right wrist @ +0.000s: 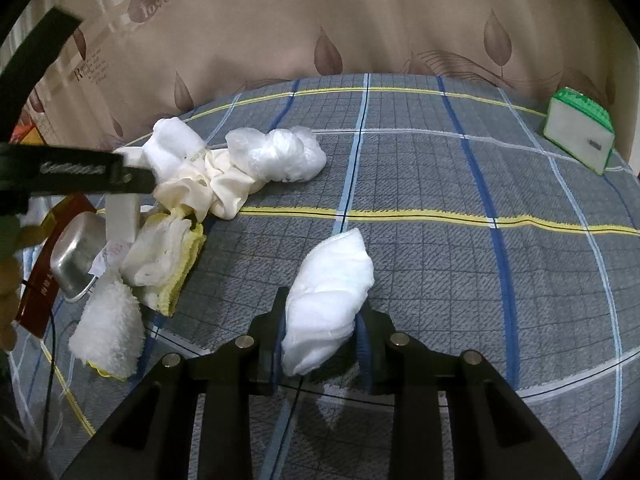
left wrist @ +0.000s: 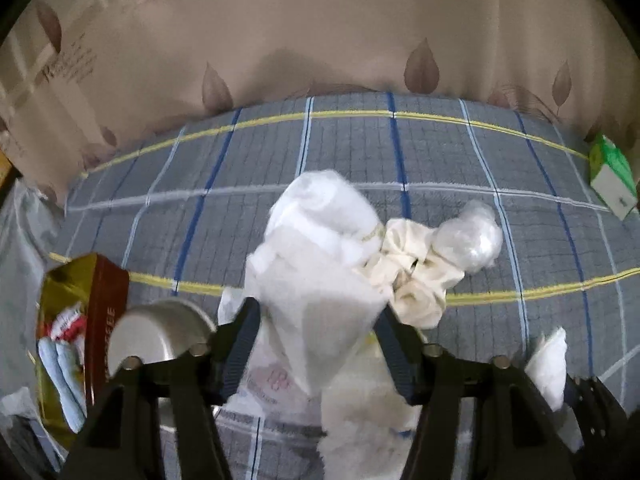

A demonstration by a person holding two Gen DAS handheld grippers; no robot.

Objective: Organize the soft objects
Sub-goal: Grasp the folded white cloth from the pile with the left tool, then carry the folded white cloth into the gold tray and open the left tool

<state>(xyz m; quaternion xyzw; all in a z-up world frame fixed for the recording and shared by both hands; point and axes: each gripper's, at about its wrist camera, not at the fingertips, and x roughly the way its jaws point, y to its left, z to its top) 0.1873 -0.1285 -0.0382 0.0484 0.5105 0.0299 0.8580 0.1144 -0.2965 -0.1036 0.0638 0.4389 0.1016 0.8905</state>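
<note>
- Left gripper [left wrist: 316, 312]: pitched steeply downward, jaws partly closed, white cloth [left wrist: 320, 280] between them.
- Right gripper [right wrist: 322, 320]: angled downward, clamped on white towel [right wrist: 328, 304].

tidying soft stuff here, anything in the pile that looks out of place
Yes: a metal bowl lies tipped on its side at the edge of the cloth heap, against the red box. It is hard, not soft. A green-and-white box also sits alone at the far right.

bedsheet [right wrist: 440, 264]: grey, blue-yellow plaid | towel [right wrist: 328, 300]: white | box [right wrist: 580, 136]: green-white
</note>
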